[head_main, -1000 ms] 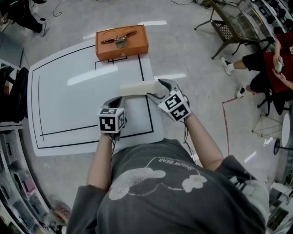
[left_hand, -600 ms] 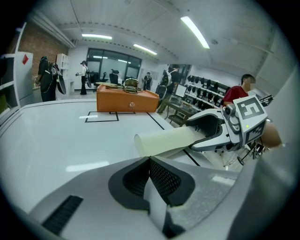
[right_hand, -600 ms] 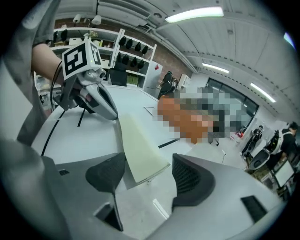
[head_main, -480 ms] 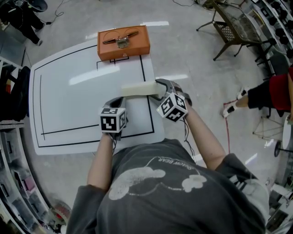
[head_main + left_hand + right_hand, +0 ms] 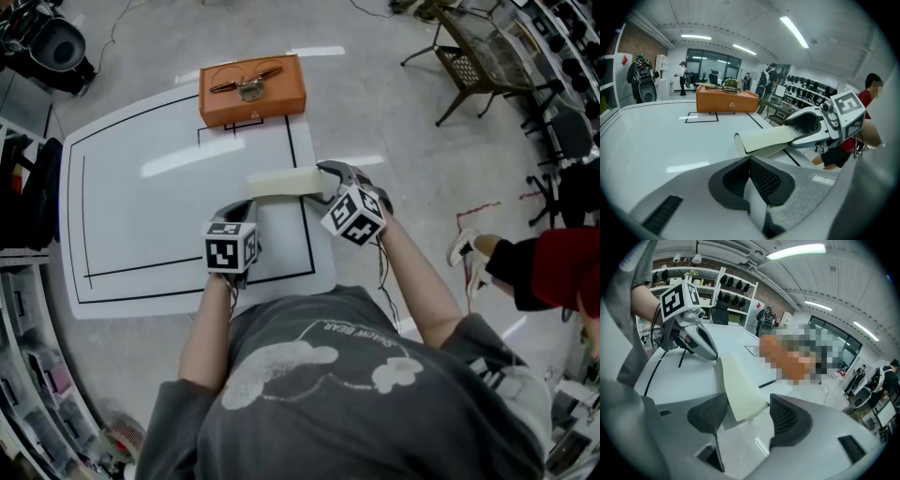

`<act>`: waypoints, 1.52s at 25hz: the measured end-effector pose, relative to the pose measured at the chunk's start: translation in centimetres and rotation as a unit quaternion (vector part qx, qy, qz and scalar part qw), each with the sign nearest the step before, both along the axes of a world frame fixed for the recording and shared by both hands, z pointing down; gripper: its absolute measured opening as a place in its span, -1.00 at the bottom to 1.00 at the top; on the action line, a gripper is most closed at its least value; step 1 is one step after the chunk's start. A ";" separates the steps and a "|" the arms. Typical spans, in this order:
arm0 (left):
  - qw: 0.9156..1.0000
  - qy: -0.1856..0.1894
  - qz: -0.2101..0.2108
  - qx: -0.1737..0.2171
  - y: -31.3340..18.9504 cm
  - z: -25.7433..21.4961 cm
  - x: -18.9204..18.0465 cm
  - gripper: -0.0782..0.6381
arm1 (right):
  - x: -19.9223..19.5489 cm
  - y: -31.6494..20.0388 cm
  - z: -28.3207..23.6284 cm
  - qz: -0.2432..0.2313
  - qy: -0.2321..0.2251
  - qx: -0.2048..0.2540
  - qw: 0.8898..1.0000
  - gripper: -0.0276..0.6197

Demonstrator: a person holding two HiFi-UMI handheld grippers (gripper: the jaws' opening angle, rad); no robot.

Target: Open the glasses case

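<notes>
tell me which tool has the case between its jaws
The right tool: the case end sits between its open jaws; the left tool is shut.

The glasses case [image 5: 284, 182] lies on the table [image 5: 141, 216], the box [image 5: 251, 94] behind it.

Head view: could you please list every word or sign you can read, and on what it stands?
"SNOW BEAR", second letter uncertain: on the grey T-shirt.
Left cube and right cube: square markers only, no letters.
Glasses case: no print visible.
</notes>
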State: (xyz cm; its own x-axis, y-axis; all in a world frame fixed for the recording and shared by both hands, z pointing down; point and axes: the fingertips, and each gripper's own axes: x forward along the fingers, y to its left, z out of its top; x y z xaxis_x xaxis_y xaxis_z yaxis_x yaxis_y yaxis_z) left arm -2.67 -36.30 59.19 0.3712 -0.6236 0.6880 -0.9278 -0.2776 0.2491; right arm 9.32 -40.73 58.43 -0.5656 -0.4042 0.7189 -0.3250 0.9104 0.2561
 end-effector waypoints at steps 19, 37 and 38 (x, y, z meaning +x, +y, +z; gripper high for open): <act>1.000 0.008 -0.009 -0.010 -0.1 0.1 -0.1 -0.77 | -0.3 -5.2 -3.4 0.106 -0.123 -0.007 0.987 -0.53; 0.999 0.016 0.008 0.030 5.2 -3.5 -7.3 -0.77 | -1.0 -0.4 -6.6 0.217 -0.120 0.041 0.968 -0.36; 0.999 0.017 0.009 0.034 5.6 -3.7 -8.1 -0.77 | -1.5 0.2 -6.9 0.221 -0.121 0.044 0.967 -0.36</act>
State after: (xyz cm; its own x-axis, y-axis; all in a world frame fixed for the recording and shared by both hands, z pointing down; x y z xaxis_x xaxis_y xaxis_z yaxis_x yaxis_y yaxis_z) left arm -10.76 -30.66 55.44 0.4043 -0.6612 0.6319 -0.9143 -0.3105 0.2601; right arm 7.87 -40.56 51.55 -0.4709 -0.6987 0.5385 -0.7377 0.6467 0.1939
